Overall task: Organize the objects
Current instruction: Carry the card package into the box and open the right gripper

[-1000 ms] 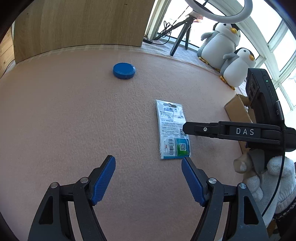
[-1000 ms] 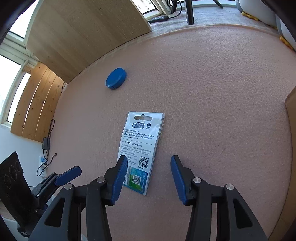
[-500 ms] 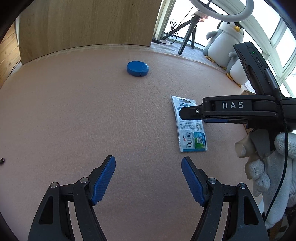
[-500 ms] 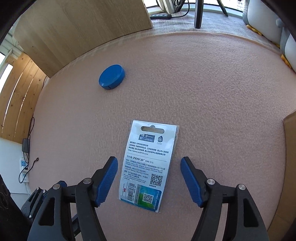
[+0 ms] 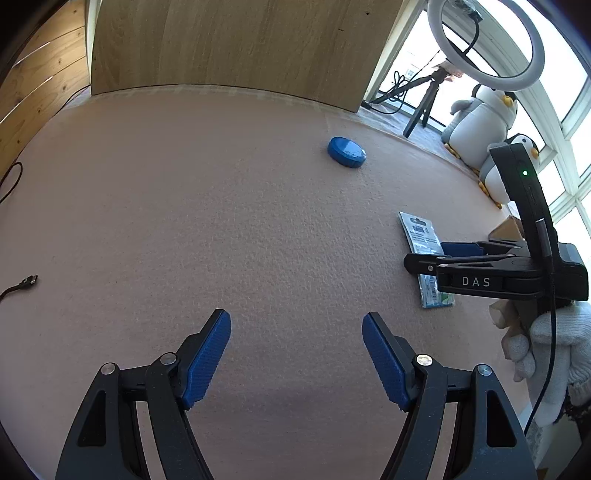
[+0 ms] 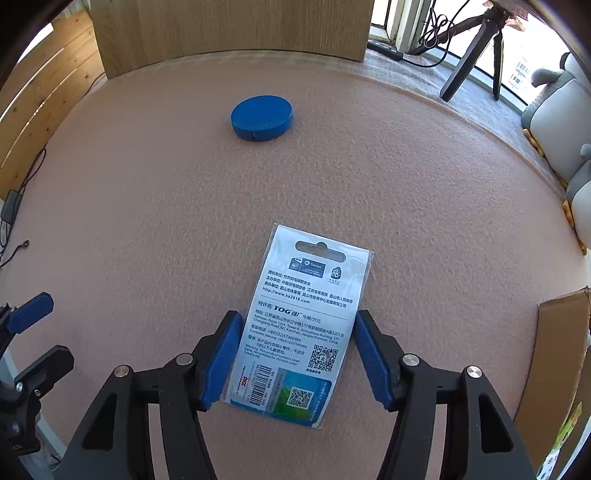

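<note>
A pink felt-covered table (image 6: pixel 369 155) fills both wrist views. On it a flat printed packet (image 6: pixel 299 325) lies label side up, and a round blue disc (image 6: pixel 262 117) sits well apart from it, farther toward a wooden board (image 6: pixel 236 26) standing at the table's far edge.

The right gripper (image 6: pixel 294 352) is spread wide, its blue pads on either side of the packet's lower half; whether the pads touch the edges is hard to tell. The packet's writing includes "TOTAL", "TOG", a web address, a barcode and two QR codes. The left gripper (image 5: pixel 296 356) is also spread, over bare felt, holding nothing.

In the left view the right gripper body, marked "DAS", hides part of the packet; a white-gloved hand (image 5: pixel 550 350) holds it. Beyond the table are plush penguins (image 5: pixel 480 122), a ring light (image 5: pixel 484 40) on a tripod, and a cardboard box (image 6: pixel 561 354) at the right edge.
</note>
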Action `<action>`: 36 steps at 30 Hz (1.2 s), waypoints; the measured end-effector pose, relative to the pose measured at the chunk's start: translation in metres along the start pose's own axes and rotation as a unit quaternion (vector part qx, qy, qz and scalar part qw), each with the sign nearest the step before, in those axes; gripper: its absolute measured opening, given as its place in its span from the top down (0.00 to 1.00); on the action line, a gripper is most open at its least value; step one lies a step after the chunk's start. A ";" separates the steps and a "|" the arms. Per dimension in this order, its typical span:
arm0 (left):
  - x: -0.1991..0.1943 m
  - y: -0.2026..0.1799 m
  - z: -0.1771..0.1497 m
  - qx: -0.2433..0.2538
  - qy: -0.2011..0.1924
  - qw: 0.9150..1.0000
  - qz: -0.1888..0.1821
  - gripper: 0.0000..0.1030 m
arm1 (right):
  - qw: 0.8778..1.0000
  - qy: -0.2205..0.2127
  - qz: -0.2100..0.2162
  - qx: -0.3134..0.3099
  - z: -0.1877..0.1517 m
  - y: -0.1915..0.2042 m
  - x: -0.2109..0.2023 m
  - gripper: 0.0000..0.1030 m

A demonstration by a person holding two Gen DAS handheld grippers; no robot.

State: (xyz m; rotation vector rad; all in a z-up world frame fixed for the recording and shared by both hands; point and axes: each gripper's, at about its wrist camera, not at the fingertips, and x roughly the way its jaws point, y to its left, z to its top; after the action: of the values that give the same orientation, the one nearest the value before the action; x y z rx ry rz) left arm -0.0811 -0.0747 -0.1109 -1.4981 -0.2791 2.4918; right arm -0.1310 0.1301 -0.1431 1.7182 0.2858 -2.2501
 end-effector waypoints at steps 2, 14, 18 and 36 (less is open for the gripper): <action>-0.001 -0.002 0.000 0.001 -0.001 1.000 -0.004 0.25 | 1.000 -0.001 0.004 0.001 -0.004 -0.005 -0.001 0.46; 0.005 -0.025 0.002 0.017 0.003 1.000 -0.010 0.25 | 0.998 -0.025 0.043 0.043 -0.033 -0.022 -0.021 0.47; 0.004 -0.033 0.002 0.023 0.004 1.000 -0.015 0.25 | 0.997 -0.042 0.043 0.048 -0.047 -0.032 -0.040 0.47; 0.011 -0.074 0.008 0.049 0.007 0.999 -0.018 0.25 | 0.985 -0.110 -0.034 0.127 -0.085 -0.163 -0.121 0.47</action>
State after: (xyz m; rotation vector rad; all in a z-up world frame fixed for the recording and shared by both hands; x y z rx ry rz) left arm -0.0870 -0.0010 -0.0964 -1.4583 -0.1755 2.4292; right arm -0.0815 0.3251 -0.0530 1.5735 0.0081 -2.5933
